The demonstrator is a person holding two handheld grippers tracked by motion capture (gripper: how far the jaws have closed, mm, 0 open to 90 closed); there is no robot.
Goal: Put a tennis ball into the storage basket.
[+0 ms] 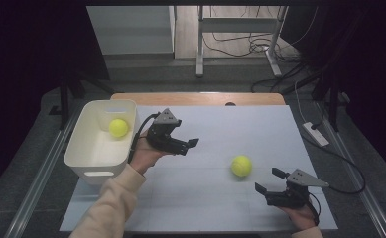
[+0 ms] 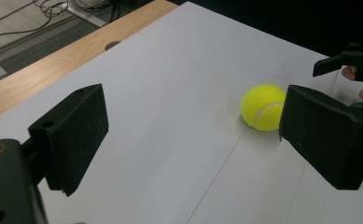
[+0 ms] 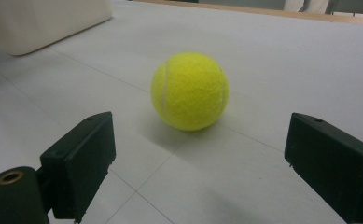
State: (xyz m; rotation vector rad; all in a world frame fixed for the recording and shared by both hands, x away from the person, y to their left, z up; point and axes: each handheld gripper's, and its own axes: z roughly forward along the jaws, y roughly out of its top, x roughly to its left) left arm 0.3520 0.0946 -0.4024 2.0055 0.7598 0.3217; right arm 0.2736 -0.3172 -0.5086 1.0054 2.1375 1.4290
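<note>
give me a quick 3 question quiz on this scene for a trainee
1. True or false: both balls lie in the bin.
2. Which gripper is nearer the ball on the table? A) left gripper B) right gripper
3. Fill in: the jaws of both grippers are ____.

Key:
1. False: one ball is in the bin, the other on the table.
2. B
3. open, holding nothing
</note>
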